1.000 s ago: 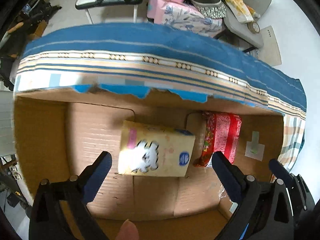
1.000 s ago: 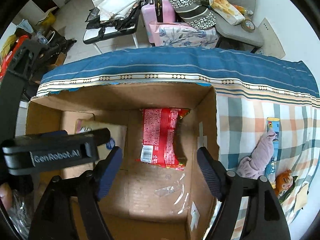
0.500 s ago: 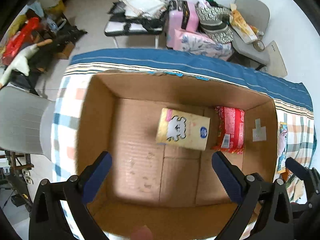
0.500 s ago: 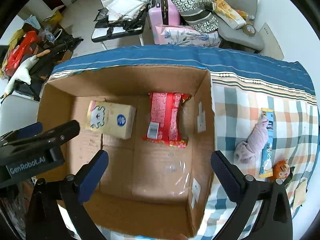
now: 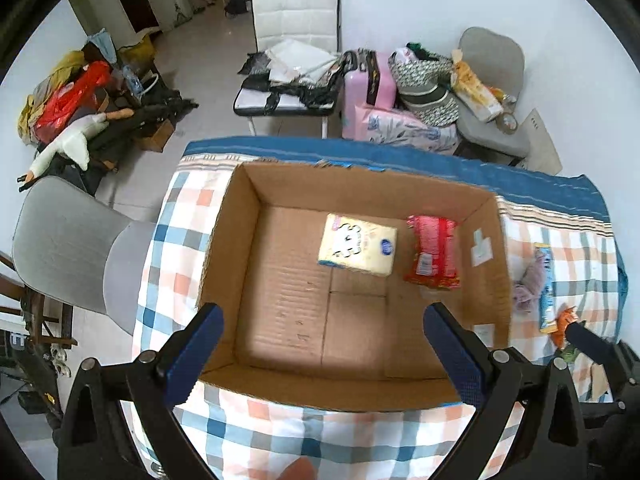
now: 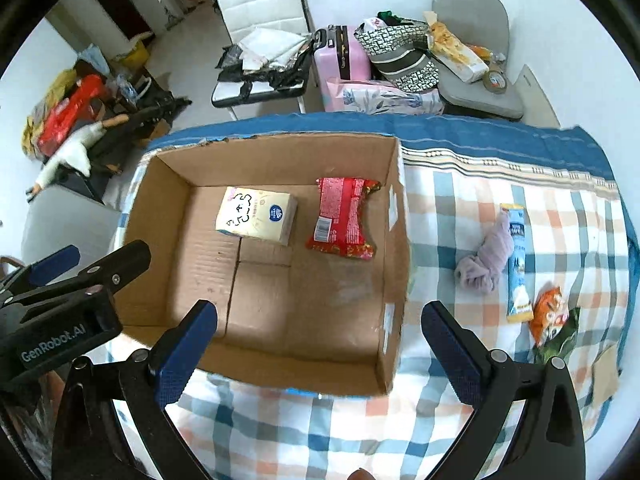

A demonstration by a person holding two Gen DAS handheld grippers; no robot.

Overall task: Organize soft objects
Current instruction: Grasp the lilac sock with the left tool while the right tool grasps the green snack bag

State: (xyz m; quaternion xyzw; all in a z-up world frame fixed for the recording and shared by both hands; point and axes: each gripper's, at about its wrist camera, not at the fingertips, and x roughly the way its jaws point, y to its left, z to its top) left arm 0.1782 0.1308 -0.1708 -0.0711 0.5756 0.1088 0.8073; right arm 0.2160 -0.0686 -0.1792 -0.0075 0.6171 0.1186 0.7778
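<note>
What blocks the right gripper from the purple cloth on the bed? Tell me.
Nothing visible does. The purple cloth lies in the open on the checked cover, to the right of the box. The right gripper hangs open above the box's near right corner. A blue sachet lies against the cloth's far side.

The cardboard box is plain brown. Inside lie a pale yellow tissue pack and a red snack packet. The cloth is checked white, blue and orange, bordered deep blue. The fingers are blue-padded on black.

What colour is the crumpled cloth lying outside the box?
Pale lilac cloth, clearest in the right wrist view.
</note>
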